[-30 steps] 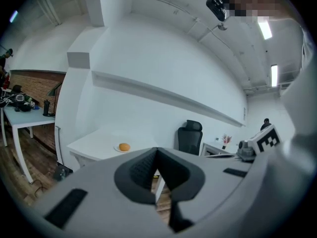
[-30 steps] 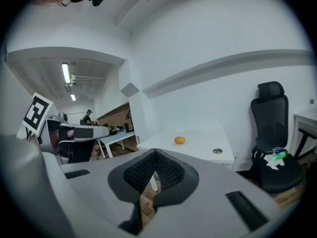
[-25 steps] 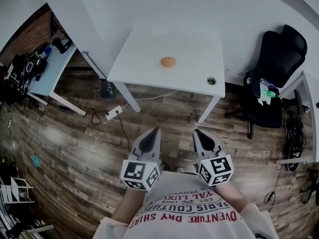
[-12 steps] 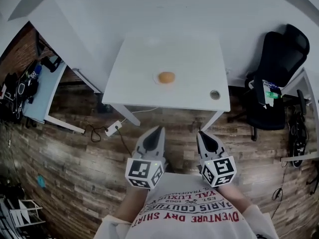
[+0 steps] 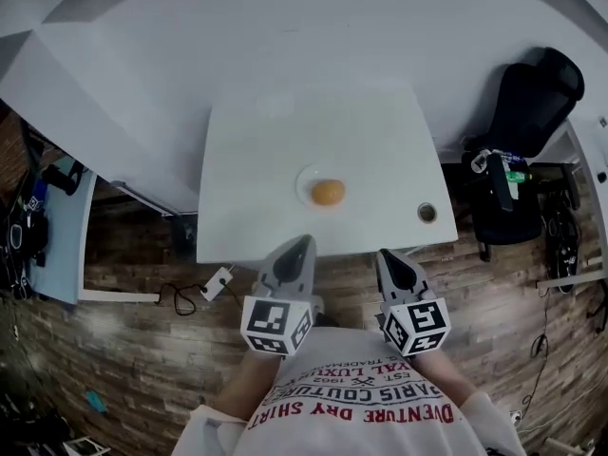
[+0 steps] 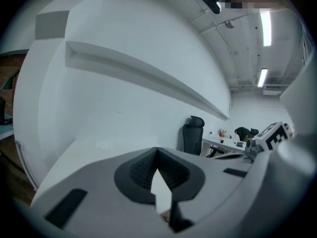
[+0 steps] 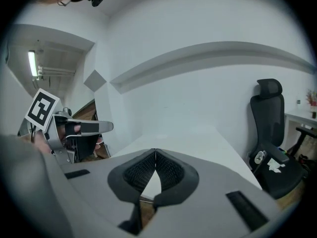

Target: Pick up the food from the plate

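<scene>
Closest in, the person's printed shirt (image 5: 353,399) fills the bottom of the head view, with both forearms held forward and side by side. Each hand carries its tool low and pointed at the white table (image 5: 249,190).

The left gripper (image 5: 303,241) has its tip at the table's near edge. Its jaws are pressed together, tips meeting, with nothing between them. The right gripper (image 5: 381,253) hangs just short of that same edge, over the wooden floor (image 5: 133,350). Its jaws are likewise closed tip to tip and hold nothing. The two tools are level with each other and a little apart, marker cubes toward the body.

On the table, past both tips and well clear of them, sits a small white plate (image 5: 303,184), roughly at the table's middle. It holds one rounded orange-brown piece of food (image 5: 328,192), lying toward the plate's right side. Neither tool touches the plate or the food.

At the table's near right corner is a round cable hole (image 5: 427,213). Beyond the table's right end stands a black office chair (image 5: 532,98), and a white wall (image 5: 285,36) rises behind the table's far edge.
</scene>
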